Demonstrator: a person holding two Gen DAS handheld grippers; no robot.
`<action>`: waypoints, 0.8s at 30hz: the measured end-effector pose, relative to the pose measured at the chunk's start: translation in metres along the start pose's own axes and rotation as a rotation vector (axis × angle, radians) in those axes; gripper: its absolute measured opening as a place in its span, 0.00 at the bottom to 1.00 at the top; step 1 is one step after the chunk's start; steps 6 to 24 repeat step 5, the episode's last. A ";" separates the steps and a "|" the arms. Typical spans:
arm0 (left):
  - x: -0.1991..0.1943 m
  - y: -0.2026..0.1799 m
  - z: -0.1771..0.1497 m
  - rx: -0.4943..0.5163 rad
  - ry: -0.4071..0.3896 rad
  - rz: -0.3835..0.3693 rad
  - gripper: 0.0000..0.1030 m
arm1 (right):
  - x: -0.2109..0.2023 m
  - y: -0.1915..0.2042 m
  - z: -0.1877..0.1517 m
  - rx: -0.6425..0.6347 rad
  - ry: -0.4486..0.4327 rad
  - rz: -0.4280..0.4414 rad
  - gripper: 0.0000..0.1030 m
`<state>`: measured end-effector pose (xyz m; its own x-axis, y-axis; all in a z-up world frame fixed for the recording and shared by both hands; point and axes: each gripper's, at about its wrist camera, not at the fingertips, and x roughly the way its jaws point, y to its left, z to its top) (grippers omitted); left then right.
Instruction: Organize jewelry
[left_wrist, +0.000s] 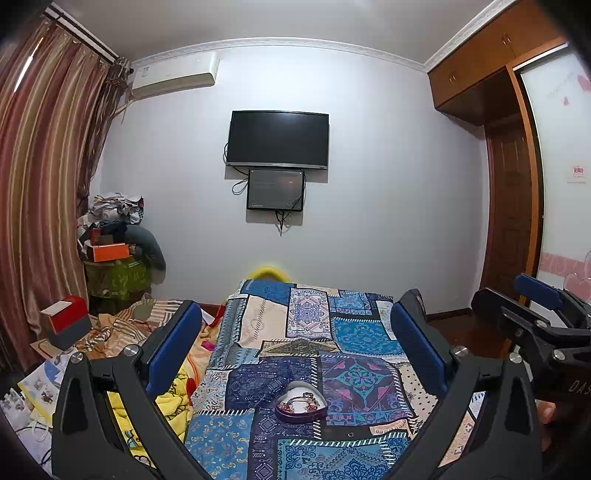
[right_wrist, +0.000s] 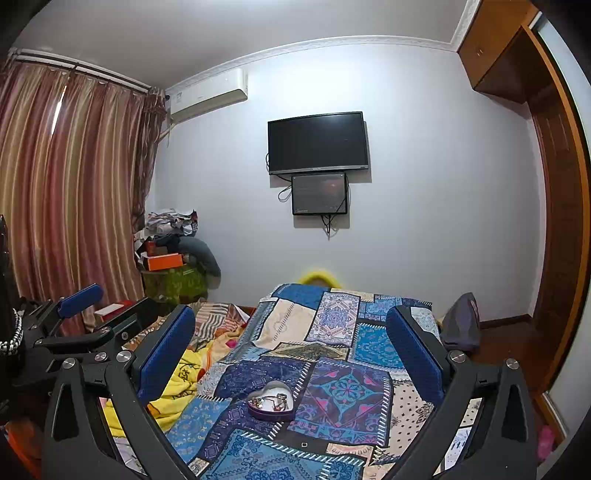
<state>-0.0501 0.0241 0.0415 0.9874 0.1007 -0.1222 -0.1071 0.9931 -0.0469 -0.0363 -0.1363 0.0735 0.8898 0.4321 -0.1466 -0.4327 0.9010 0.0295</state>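
Observation:
A purple heart-shaped box (left_wrist: 301, 403) with a white lining lies open on the patterned blue bedspread (left_wrist: 295, 332). Several pieces of jewelry (left_wrist: 304, 398) lie inside it. It also shows in the right wrist view (right_wrist: 271, 401). My left gripper (left_wrist: 295, 328) is open and empty, raised above and short of the box. My right gripper (right_wrist: 291, 332) is open and empty, also raised short of the box. The right gripper shows at the right edge of the left wrist view (left_wrist: 535, 306), and the left gripper at the left edge of the right wrist view (right_wrist: 85, 306).
A yellow cloth (left_wrist: 173, 398) and striped bedding (left_wrist: 122, 325) lie left of the bedspread. A red and grey box (left_wrist: 68, 321) and papers (left_wrist: 37, 384) sit at far left. A dark bag (right_wrist: 460, 321) rests at the bed's right edge. A cluttered stand (left_wrist: 114, 258) is in the corner.

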 end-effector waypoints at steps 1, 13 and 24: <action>0.000 0.000 0.000 0.000 0.000 0.000 1.00 | 0.000 0.000 0.000 0.000 -0.001 0.001 0.99; 0.000 0.000 0.000 0.001 -0.003 0.001 1.00 | 0.000 0.000 0.000 -0.003 -0.002 0.002 0.99; 0.000 0.000 0.000 0.001 -0.003 0.001 1.00 | 0.000 0.000 0.000 -0.003 -0.002 0.002 0.99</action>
